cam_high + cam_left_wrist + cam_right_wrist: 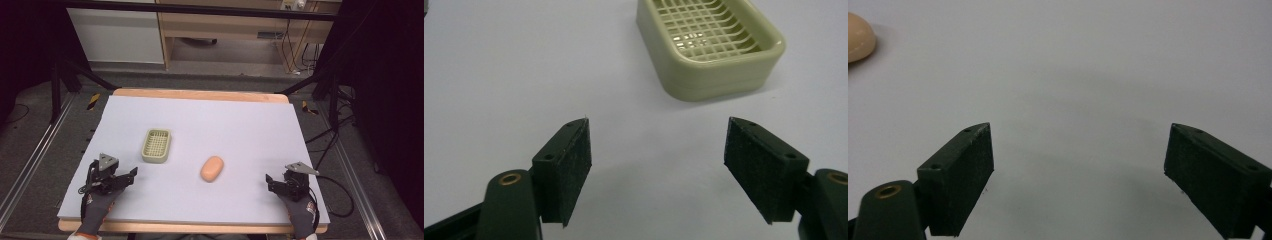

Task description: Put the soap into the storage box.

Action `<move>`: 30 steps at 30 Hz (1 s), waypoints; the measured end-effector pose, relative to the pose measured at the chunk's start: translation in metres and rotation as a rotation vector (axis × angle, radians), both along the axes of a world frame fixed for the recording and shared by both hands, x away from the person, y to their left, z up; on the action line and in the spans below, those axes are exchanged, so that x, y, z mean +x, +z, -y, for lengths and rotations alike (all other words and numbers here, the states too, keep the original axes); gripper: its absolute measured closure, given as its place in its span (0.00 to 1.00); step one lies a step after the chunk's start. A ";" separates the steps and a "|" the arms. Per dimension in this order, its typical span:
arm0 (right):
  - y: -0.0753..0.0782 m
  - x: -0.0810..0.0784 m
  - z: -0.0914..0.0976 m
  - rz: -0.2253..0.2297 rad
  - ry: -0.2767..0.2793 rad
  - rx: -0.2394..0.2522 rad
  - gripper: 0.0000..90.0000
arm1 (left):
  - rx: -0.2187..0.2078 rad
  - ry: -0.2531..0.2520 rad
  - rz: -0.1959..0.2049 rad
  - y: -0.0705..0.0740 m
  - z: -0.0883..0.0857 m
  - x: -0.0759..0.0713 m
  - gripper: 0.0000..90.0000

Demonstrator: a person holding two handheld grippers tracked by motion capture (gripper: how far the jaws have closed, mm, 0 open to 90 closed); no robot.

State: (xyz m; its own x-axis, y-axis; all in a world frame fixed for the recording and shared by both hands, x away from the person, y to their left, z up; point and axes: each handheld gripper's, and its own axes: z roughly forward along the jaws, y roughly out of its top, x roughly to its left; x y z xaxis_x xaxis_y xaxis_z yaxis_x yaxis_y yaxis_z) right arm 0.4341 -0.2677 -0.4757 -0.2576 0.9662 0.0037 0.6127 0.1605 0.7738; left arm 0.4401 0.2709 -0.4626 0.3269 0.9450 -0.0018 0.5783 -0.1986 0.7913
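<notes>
Two hand-held grippers waited at the near edge of a pale grey table (240, 125), each with its jaws spread wide and nothing between them. The left gripper (131, 175) sat at the near left; the right gripper (270, 181) at the near right. Between them, a little nearer the middle, lay a peach-coloured bar of soap (212, 168), flat on the tabletop and untouched. Just beyond and to its left stood a pale green soap dish (156, 145) with a slotted grid floor, upright, empty and apart from the soap.

In the left gripper view the soap dish (711, 47) lay ahead and slightly right of the open jaws, its rounded rim facing the camera. In the right gripper view the soap (858, 37) showed as a curved edge at the far upper left, well off the line of the jaws.

The soap looked smooth, rounded and firm, likely light but slippery, so a squeeze near its tapered ends could have squirted it out. The surer hold would probably have been across its short width at the middle, with moderate pressure, since hard pads may dent it. The dish appeared to be stiff, light plastic, apt to slide if nudged; its long side walls offered the better purchase.
</notes>
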 end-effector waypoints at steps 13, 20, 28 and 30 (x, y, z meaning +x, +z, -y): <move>0.000 -0.001 -0.001 -0.007 -0.010 0.004 0.12 | 0.003 -0.063 0.014 0.007 0.018 -0.009 0.29; 0.000 -0.002 -0.003 -0.015 -0.004 -0.004 0.10 | -0.002 -0.093 0.031 0.011 0.026 -0.013 0.29; -0.001 -0.002 -0.006 -0.024 0.005 -0.008 0.10 | 0.004 -0.138 0.034 0.013 0.038 -0.015 0.28; -0.001 -0.002 -0.006 -0.022 0.010 -0.011 0.10 | -0.002 -0.152 0.028 0.014 0.042 -0.016 0.28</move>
State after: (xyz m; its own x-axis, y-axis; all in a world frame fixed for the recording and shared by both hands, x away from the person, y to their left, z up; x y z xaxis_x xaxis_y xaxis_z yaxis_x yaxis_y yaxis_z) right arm 0.4324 -0.2612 -0.4767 -0.2674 0.9636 -0.0017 0.6275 0.1755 0.7586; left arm 0.4239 0.2294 -0.4485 0.4665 0.8845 0.0078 0.5190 -0.2808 0.8074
